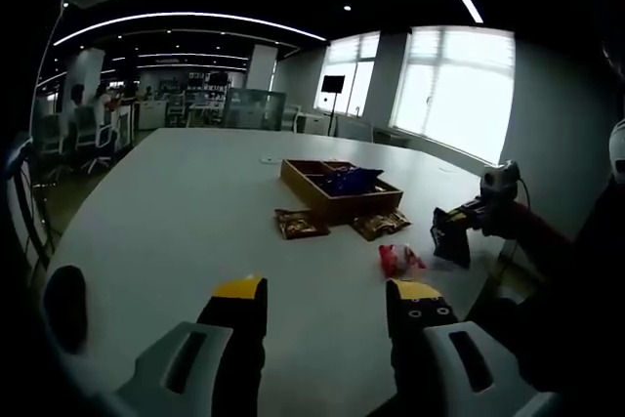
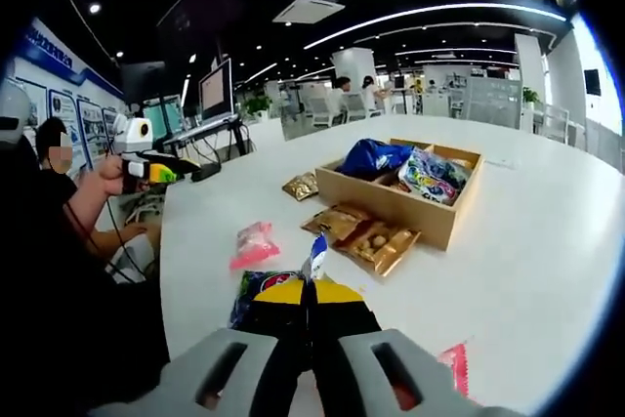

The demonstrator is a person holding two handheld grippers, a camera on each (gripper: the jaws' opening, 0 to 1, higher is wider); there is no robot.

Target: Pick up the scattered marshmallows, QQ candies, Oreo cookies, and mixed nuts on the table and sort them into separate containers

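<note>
A: R gripper status?
B: Jaws closed tight on a blue snack packet, prob Oreo. Clamped at its top seal, corner of wrapper sticks up above the tips. Packet's long axis runs roughly along the jaws, body hanging down-left of them, just over the white table near its edge.
A: L gripper?
B: Jaws wide apart, nothing between them, hovering over the table edge.
A: Rest of the snacks?
B: Wooden tray mid-table, long axis diagonal in right gripper view; blue pack + multicolour pack inside. Two brown nut packets lying flat, touching tray's near wall; third by its left end. Pink packet flat, between tray and table edge. Another pink one by R gripper's right side.
A: Left gripper view?
B: Red/pink packet just ahead of right jaw, the other gripper holding a dark pack near it.
</note>
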